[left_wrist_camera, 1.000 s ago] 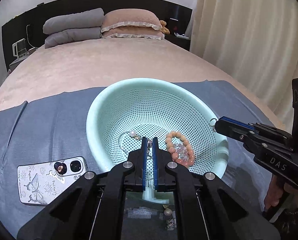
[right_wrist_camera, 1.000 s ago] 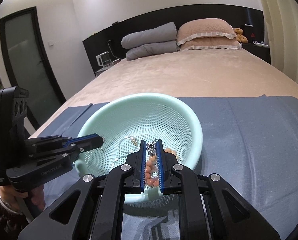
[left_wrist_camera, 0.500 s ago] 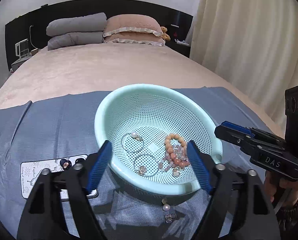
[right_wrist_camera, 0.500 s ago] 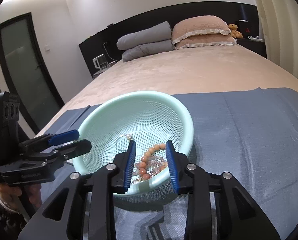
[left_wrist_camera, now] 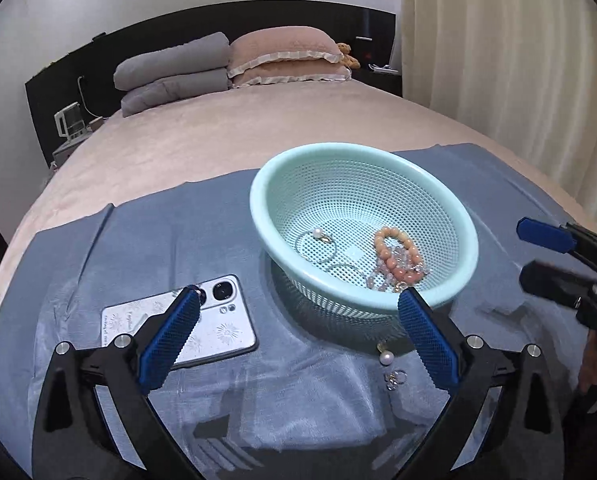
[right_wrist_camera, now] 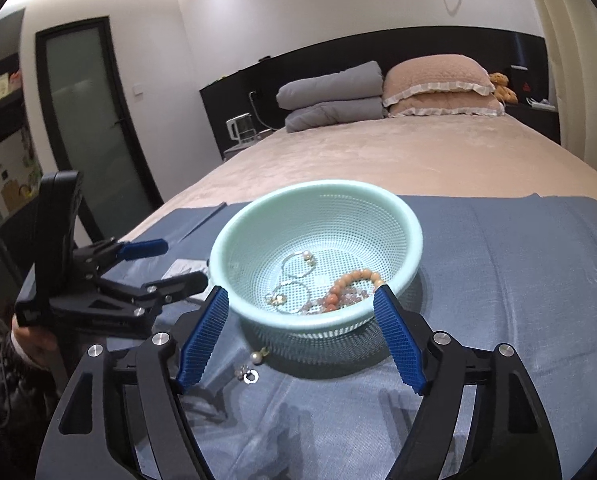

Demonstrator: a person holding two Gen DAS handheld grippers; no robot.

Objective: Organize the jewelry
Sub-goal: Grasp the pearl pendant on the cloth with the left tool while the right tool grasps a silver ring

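Jewelry sits mostly inside the mint-green basket [left_wrist_camera: 450,216]: an orange bead bracelet [left_wrist_camera: 396,254] tangled with paler beads, a thin ring with a pearl [left_wrist_camera: 318,234], and another fine hoop [right_wrist_camera: 288,294] beside it. A pearl earring [left_wrist_camera: 386,357] and a small silver piece [left_wrist_camera: 394,380] lie outside, on the blue cloth [left_wrist_camera: 178,232] just in front of the basket's near wall. The left claw [left_wrist_camera: 298,340] is spread wide, its jaws opening, with nothing between the pads; the right claw [right_wrist_camera: 302,332] is likewise opening and empty, its fingers framing the basket's near rim. A phone [left_wrist_camera: 202,320] rests on the cloth to the left, partly behind the left claw's finger. All of it lies on a bed with a soft pink cover [left_wrist_camera: 258,128]. I'd judge the loose pieces on the cloth to be the trouble: they are tiny, and a pad coming down on soft fabric could push them into a fold or pinch cloth along with them. The basket is light, too, and a claw brushing its rim might tip or slide it.
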